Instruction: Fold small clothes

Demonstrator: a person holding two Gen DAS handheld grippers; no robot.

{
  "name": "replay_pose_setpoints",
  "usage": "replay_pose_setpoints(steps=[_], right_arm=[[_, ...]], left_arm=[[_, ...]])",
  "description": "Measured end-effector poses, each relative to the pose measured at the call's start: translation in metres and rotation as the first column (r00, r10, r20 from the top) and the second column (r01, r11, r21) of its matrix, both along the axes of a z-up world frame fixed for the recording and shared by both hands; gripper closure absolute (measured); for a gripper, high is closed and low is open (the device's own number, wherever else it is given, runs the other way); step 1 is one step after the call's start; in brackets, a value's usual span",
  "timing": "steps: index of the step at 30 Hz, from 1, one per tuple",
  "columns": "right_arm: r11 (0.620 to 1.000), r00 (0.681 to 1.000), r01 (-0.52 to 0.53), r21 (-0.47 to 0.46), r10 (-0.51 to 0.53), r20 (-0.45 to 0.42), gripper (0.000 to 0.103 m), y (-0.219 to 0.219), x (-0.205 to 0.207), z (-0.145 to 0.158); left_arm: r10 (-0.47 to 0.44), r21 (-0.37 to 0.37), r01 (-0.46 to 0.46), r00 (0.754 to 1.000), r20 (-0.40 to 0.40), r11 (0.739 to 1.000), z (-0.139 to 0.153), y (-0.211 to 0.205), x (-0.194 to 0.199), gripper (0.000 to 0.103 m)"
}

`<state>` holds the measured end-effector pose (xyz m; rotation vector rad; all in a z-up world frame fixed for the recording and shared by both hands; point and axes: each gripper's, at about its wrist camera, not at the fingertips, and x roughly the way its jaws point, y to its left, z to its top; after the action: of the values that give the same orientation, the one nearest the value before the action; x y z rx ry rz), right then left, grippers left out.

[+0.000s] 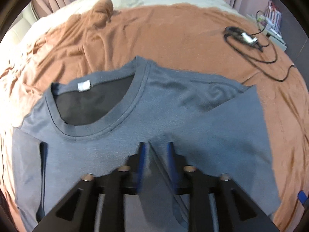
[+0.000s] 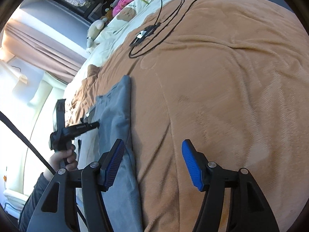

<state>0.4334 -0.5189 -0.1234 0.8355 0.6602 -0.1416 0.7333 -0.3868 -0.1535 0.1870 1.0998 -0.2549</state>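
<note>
Lying on the brown blanket (image 1: 173, 29), a grey T-shirt (image 1: 119, 119) is spread collar-up, one sleeve folded inward. A raised fold is straddled by the left gripper (image 1: 156, 145), pads apart. The right gripper (image 2: 152, 162) is held wide apart, empty, beside the shirt's edge.

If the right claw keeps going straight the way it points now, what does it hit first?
Most likely the bare orange blanket. The right claw stands open with nothing between its fingers, and the grey T-shirt lies off to the left of its line. The black cable sits much farther ahead, though depth is hard to judge.
</note>
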Motion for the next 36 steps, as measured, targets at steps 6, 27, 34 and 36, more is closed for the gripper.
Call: replay_pose_setpoints(steps=[6, 27, 34, 36], right_arm=[[1.000, 1.000, 0.023, 0.013, -0.023, -0.015, 0.043, -0.004, -0.003, -0.002], [0.987, 0.993, 0.116, 0.107, -0.117, 0.005, 0.043, -0.021, -0.028, -0.001], [0.984, 0.992, 0.122, 0.127, -0.125, 0.021, 0.043, -0.023, -0.032, 0.000], [0.984, 0.992, 0.123, 0.130, -0.127, 0.022, 0.043, -0.022, -0.032, 0.000]], left_arm=[[-0.103, -0.023, 0.104, 0.993, 0.053, 0.994, 0.024, -0.027, -0.038, 0.056], [-0.402, -0.019, 0.403, 0.907, -0.123, 0.915, -0.017, -0.128, -0.118, 0.086], [-0.355, -0.097, 0.345, 0.926, -0.127, 0.934, -0.021, -0.134, -0.108, 0.090], [-0.352, -0.110, 0.340, 0.927, -0.130, 0.934, -0.022, -0.134, -0.107, 0.090]])
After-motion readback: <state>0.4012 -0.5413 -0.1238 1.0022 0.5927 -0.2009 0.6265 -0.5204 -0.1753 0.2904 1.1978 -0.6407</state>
